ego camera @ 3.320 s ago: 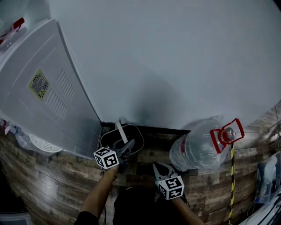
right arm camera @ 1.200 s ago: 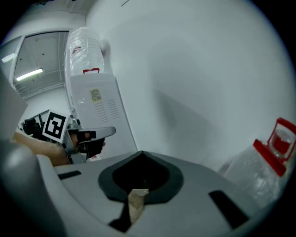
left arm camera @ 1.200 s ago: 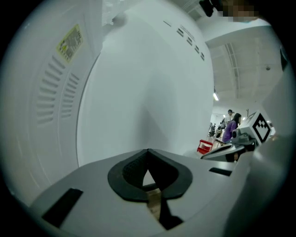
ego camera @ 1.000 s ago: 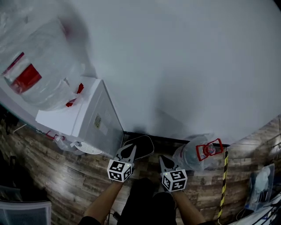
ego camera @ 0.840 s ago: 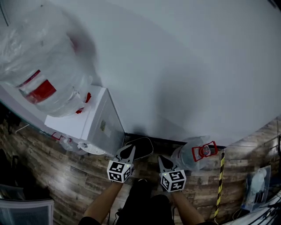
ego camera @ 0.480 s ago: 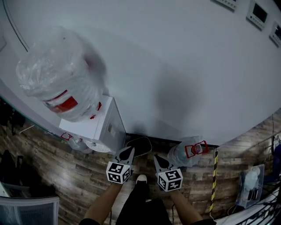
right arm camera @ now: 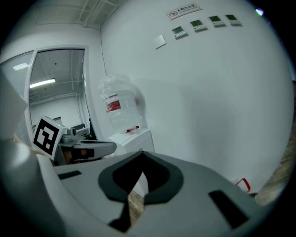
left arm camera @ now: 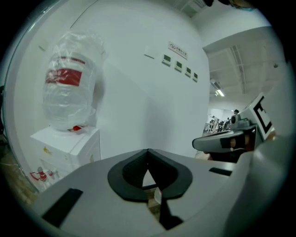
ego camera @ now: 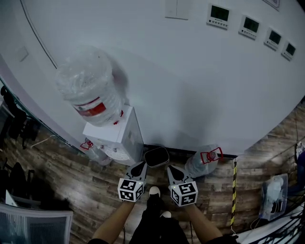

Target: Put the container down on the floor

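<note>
The dark container (ego camera: 156,156) is sitting on the wood floor (ego camera: 95,190) against the white wall (ego camera: 190,81), low centre of the head view, so the task is looking done. The left gripper (ego camera: 141,165) and right gripper (ego camera: 170,168) are hovering just below it, jaws pressed together, gripping nothing. Risks are looming: the person's shoe (ego camera: 154,191) is standing near the container, and a careless step could knock it aside; the floor bottle (ego camera: 202,162) lying at its right could roll against it. Count: two grippers, one container, one dispenser (ego camera: 116,140), two water bottles including the mounted bottle (ego camera: 90,86), four wall displays (ego camera: 219,14).
</note>
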Available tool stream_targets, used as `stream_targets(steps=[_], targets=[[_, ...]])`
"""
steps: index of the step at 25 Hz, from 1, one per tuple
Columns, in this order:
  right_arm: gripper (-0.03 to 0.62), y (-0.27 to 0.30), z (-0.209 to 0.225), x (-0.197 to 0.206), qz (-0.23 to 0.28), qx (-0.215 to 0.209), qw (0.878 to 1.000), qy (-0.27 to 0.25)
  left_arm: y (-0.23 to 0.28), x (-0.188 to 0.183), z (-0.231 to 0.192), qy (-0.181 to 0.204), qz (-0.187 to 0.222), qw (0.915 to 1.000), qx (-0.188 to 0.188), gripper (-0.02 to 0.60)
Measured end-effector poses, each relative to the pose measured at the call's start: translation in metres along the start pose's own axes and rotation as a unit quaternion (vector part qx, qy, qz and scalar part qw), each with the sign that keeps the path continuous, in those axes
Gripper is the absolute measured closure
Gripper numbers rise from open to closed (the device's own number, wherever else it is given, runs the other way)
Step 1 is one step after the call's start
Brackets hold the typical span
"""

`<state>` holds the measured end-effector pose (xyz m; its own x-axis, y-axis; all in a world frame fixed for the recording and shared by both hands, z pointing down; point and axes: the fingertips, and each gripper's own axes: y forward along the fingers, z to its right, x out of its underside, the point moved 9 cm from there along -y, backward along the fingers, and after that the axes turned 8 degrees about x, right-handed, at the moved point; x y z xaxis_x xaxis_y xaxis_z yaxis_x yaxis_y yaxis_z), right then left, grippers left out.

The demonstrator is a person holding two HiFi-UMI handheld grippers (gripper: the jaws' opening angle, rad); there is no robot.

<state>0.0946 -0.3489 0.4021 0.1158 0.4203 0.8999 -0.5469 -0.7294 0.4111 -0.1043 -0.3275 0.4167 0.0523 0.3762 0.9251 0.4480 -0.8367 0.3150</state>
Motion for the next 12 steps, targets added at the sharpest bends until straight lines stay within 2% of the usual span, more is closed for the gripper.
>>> stream_targets(steps=[6,12], targets=[[0.584,-0.041,-0.029,-0.018,0.014,-0.004,1.000,0.003,-0.046,-0.022,0.023,0.010,0.016,0.9997,-0.014,0.568],[0.583,-0.059,-0.050,-0.039,0.038,0.000,0.999,0.005,-0.065,-0.040,0.029,0.017,0.033,0.9993,-0.011,0.568]])
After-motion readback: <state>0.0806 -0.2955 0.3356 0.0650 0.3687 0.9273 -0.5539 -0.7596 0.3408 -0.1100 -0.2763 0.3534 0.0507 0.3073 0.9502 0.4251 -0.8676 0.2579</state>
